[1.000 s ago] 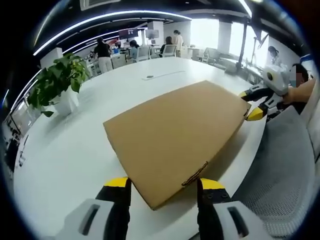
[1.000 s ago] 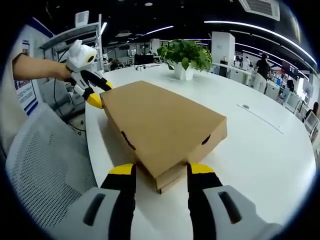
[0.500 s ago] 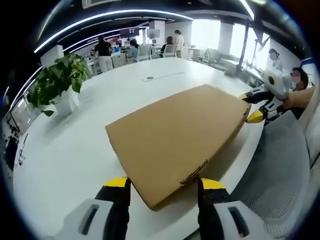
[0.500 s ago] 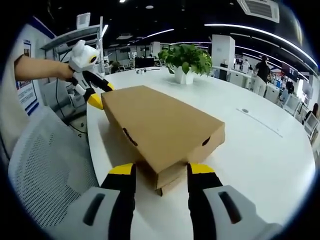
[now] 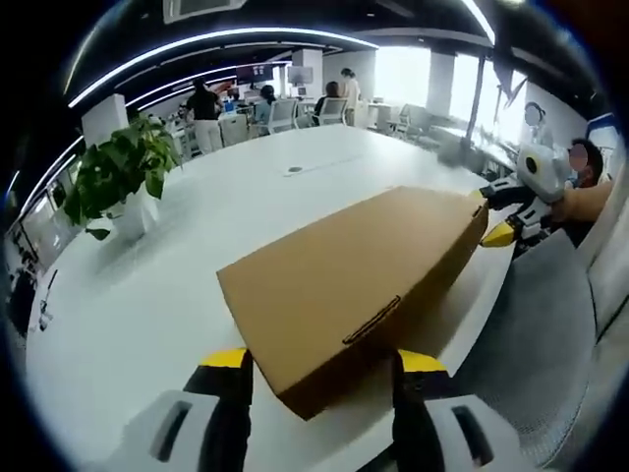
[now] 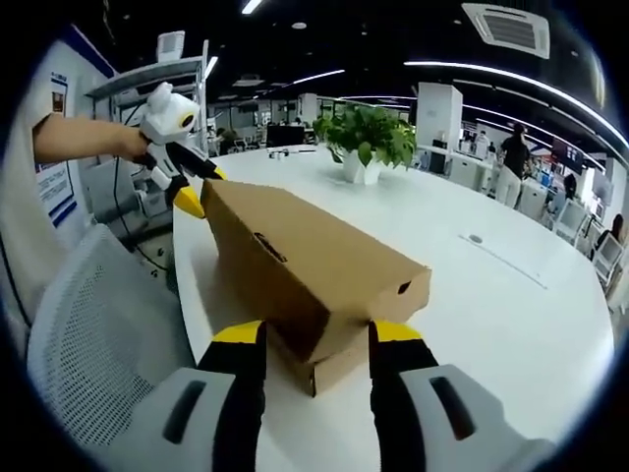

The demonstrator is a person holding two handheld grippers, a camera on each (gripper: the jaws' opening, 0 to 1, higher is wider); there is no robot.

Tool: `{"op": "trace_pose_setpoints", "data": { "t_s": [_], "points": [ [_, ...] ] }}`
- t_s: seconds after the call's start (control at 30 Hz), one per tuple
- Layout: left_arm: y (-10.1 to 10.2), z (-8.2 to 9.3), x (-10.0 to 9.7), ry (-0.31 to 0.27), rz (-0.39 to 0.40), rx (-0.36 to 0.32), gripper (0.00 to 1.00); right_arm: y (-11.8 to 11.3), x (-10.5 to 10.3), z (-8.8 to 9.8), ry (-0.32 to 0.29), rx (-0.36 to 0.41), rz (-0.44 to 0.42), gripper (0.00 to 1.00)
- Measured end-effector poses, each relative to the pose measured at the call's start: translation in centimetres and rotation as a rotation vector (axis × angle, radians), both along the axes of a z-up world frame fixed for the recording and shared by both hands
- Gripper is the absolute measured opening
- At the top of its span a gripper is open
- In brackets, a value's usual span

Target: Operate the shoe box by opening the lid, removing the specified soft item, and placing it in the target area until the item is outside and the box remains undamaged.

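Shoe box of plain brown cardboard [image 6: 314, 285], long and flat, lies on the white round table [image 5: 147, 324] near its edge, with one short end between the jaws of each tool. In the right gripper view the lid [image 6: 324, 261] is raised at the side toward the grey mesh chair [image 6: 98, 334], and the lower tray [image 6: 329, 364] shows under it as a separate edge.

The right gripper [image 6: 310, 339] has its yellow-tipped jaws spread on both sides of the box corner; I cannot tell if they press the cardboard. The left gripper [image 5: 319, 362] stands the same way at the other end, jaws apart around the corner, contact also not sure.

What can go wrong, in my judgement: if the two ends do not rise together, the thin lid can twist and crease, or tear at the small slot on its side. If the jaws pinch too hard, the corners can be crushed. The box is near the table edge by the chair, so a push to that side may slide it off. The soft item inside is hidden, so its position is unknown.

Count: one box with one lid, two grippers, one chair, one green potted plant [image 6: 366, 133] farther on the table, several people in the far office.
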State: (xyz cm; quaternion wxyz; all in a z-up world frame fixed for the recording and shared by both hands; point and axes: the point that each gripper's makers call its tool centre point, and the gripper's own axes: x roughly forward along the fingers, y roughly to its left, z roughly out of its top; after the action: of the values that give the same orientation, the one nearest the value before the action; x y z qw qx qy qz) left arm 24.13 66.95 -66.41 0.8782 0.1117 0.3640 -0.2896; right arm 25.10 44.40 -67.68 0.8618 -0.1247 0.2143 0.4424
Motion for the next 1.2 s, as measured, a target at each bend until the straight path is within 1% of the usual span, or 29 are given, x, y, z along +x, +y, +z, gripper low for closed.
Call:
{"op": "trace_pose_setpoints", "data": {
  "t_s": [0.1,0.37,0.47,0.6,0.8,0.97,1.1,1.2],
  "points": [
    [0.0,0.7,0.1,-0.009,0.011,-0.023,0.59,0.0,0.2,0.7,-0.011,0.011,-0.003,0.38],
    [0.1,2.2,1.1,-0.049,0.022,-0.038,0.57,0.0,0.9,2.3,-0.044,0.030,-0.009,0.38],
    [0.2,2.6,1.4,-0.058,0.033,-0.059,0.57,0.0,1.2,2.8,-0.052,0.038,-0.014,0.37],
    [0.3,3.4,2.0,-0.086,0.044,-0.068,0.55,0.1,1.6,3.6,-0.069,0.047,-0.018,0.38],
    [0.7,4.4,3.1,-0.117,0.069,-0.081,0.49,0.1,2.4,4.7,-0.086,0.059,-0.024,0.38],
    [1.1,4.9,4.0,-0.150,0.076,-0.055,0.42,0.0,3.3,5.5,-0.100,0.060,-0.026,0.36],
    [1.4,5.6,4.8,-0.167,0.092,-0.069,0.37,0.0,4.0,6.1,-0.109,0.065,-0.031,0.36],
    [1.6,6.0,5.4,-0.181,0.097,-0.067,0.35,0.0,4.6,6.5,-0.118,0.067,-0.033,0.36]
  ]
}}
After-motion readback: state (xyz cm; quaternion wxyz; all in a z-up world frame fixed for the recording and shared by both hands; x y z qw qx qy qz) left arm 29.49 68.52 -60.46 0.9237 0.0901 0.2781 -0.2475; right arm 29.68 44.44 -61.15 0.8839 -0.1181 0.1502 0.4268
